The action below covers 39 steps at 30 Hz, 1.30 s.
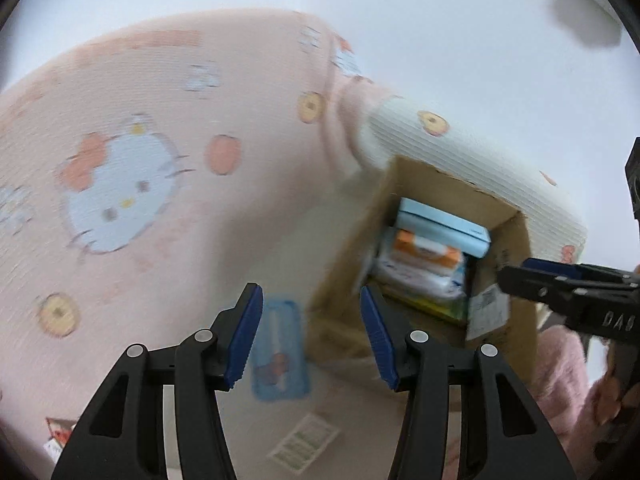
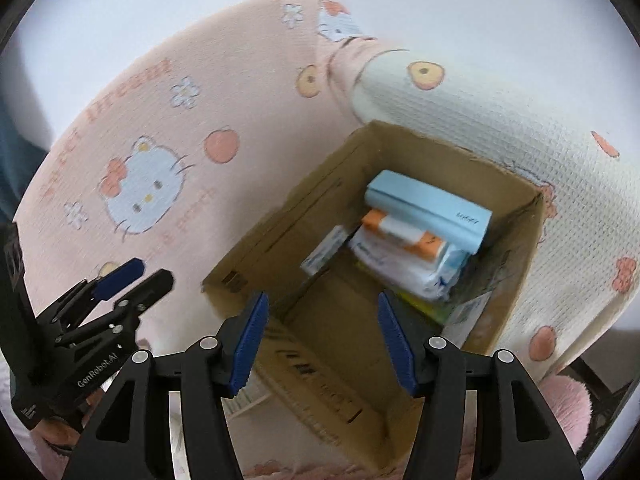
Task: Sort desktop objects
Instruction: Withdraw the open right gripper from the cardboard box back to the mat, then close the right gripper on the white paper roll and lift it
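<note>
Above the cardboard box (image 2: pixel 400 216) rim, right claw (image 2: pixel 324 340) wide, empty, left claw (image 1: pixel 310 332) wide beside it.

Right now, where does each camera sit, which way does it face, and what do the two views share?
Left wrist: on the left gripper, looking down past its open fingers at a blue packet and the cardboard box; the right gripper enters from the right.
Right wrist: on the right gripper, open, above the box's interior; the left gripper shows at left.
Shared: the box, its light blue box on top, and the Hello Kitty blanket.
</note>
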Available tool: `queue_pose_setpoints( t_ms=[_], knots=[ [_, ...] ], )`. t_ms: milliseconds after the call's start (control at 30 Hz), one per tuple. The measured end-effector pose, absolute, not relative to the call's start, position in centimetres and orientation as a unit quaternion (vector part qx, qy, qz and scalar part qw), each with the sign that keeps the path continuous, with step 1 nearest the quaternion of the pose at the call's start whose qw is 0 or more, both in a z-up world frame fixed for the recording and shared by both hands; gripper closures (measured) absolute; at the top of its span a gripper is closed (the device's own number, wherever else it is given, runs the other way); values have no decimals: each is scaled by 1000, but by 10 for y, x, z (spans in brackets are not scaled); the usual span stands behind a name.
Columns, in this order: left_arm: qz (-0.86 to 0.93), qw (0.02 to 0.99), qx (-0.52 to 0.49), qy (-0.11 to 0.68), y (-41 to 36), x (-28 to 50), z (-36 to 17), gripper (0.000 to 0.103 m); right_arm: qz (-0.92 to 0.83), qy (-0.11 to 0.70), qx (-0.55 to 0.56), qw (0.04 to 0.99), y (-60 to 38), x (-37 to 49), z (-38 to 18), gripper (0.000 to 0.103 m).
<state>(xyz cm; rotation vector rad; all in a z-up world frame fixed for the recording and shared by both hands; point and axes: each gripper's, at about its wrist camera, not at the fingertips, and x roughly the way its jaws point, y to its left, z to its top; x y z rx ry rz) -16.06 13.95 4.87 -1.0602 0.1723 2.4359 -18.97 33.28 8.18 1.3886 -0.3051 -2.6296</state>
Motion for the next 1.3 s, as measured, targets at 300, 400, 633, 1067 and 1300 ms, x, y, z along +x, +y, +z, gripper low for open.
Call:
queue_pose_setpoints(
  t_ms=[300,400,633,1067,1300],
  knots=[
    [871,184,-455,-19,24,-147,-7,47,-860,-81,475,167,272,-170,67,48],
    [861,162,-479,-57,-11,-140,-30,47,-848,-54,494,185,248,-166,51,48],
    [844,121,-513,-95,-69,-119,-65,47,-810,-13,539,232,189,-161,7,48],
    [814,21,-558,-162,-156,-77,-127,47,-740,69,587,322,78,-124,-69,48],
    [809,59,-566,-144,-141,-79,-152,47,-702,31,635,321,66,-113,-106,48]
  ],
)
